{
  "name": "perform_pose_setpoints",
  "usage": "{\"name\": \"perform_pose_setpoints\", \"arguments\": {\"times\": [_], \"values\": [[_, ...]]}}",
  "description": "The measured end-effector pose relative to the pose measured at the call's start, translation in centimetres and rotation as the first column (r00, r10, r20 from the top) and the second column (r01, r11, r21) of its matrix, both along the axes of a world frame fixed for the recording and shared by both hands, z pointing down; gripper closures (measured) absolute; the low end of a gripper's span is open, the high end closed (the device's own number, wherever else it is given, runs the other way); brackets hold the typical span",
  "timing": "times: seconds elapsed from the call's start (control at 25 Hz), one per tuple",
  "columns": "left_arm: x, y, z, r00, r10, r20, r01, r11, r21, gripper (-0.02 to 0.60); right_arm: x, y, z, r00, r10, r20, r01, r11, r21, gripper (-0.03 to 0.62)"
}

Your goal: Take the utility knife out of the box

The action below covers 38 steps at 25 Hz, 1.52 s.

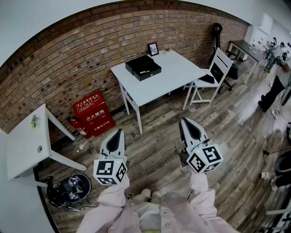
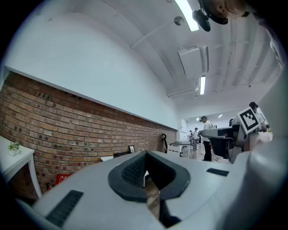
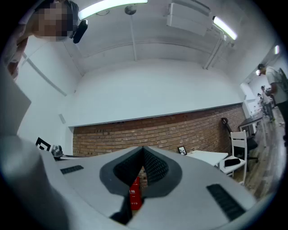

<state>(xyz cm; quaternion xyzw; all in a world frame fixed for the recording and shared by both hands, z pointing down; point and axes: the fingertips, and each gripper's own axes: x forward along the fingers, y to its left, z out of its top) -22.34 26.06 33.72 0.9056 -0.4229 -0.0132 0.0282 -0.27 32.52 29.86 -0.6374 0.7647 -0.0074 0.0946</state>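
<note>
Both my left tongs (image 1: 120, 132) and right tongs (image 1: 184, 121) are clenched on nothing, well short of the white table (image 1: 177, 73), where the open black box (image 1: 142, 66) holds what looks like the utility knife (image 1: 144, 71). If I arrive with them clenched, I would likely shove the box toward the table's left edge, which it sits near. The floor (image 1: 154, 136) ahead is open, but the chair (image 1: 213, 73) crowds the table's right side.

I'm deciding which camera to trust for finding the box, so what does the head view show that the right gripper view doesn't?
Only the head view: the black box on the white table, and the wood floor. Only the right gripper view: the ceiling lights and the right gripper with its fingers closed together, nothing held. Both: the brick wall, that table, the white chair, the red cabinet.
</note>
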Motion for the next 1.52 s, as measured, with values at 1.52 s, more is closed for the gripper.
{"name": "perform_pose_setpoints", "arguments": {"times": [1.52], "values": [[4.2,-1.6,3.6,0.999,-0.051,0.016,0.052,0.996,-0.073,0.589,5.5,-2.5,5.3,0.997,-0.019,0.073,0.023,0.998,-0.059,0.47]]}}
